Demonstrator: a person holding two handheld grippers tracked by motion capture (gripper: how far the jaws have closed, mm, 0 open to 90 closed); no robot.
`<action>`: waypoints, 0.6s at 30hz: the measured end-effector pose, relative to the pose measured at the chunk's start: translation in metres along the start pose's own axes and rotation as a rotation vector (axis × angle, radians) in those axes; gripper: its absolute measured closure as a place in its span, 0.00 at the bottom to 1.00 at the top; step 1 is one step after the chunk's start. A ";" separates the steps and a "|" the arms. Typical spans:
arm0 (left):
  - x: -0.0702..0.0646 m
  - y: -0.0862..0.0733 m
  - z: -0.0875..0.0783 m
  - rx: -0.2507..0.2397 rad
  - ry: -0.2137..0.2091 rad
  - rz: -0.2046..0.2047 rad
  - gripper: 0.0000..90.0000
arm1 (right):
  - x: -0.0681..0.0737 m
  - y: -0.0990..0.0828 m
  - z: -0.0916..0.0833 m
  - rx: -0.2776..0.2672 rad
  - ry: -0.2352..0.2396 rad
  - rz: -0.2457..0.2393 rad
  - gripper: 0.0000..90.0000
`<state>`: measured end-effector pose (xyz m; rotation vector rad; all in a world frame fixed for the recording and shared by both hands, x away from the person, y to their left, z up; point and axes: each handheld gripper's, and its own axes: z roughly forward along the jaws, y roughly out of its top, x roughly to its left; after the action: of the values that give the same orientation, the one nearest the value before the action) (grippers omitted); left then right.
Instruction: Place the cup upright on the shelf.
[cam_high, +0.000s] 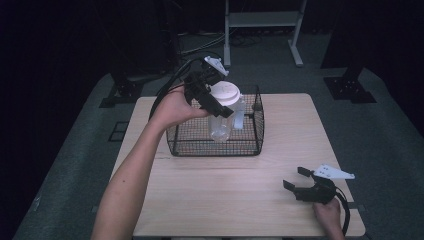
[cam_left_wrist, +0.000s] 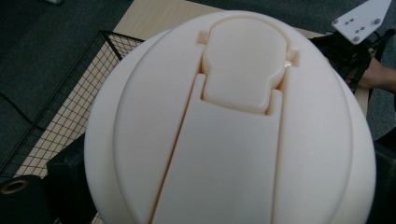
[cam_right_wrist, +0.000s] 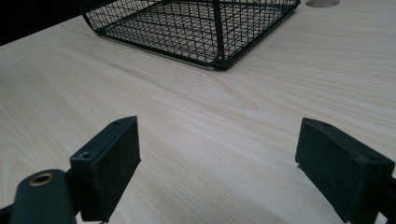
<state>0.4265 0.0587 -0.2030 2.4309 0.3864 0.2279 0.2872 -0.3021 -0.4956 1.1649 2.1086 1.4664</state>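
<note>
A clear plastic bottle (cam_high: 220, 125) with a wide cream flip-top lid (cam_high: 226, 93) hangs over a black wire basket (cam_high: 250, 147). My left gripper (cam_high: 221, 108) is shut on the bottle just under the lid, held by a hand coming from the left. In the left gripper view the lid (cam_left_wrist: 233, 121) is seen close from above, with the basket (cam_left_wrist: 65, 102) below it. My right gripper (cam_high: 295, 178) rests open at the table's front right, nothing between its pads (cam_right_wrist: 116, 158). It faces the basket (cam_right_wrist: 196, 28).
A second small clear container (cam_high: 239, 112) stands inside the basket at the back right. The light wooden table (cam_high: 240, 200) spreads bare between basket and right gripper. Dark floor, stand feet (cam_high: 350, 90) and a metal frame (cam_high: 262, 20) lie beyond the table.
</note>
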 end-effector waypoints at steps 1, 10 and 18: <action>0.002 0.001 0.001 0.000 0.002 -0.004 0.06 | 0.000 0.000 0.000 0.000 0.000 0.000 0.14; 0.018 0.011 0.009 0.007 0.012 -0.028 0.06 | -0.001 0.000 0.000 -0.003 0.001 0.000 0.14; 0.031 0.019 0.025 0.025 0.006 -0.043 0.06 | -0.001 0.000 -0.001 -0.008 0.006 0.007 0.14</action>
<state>0.4658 0.0401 -0.2077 2.4443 0.4456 0.2129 0.2871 -0.3031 -0.4951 1.1683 2.1026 1.4816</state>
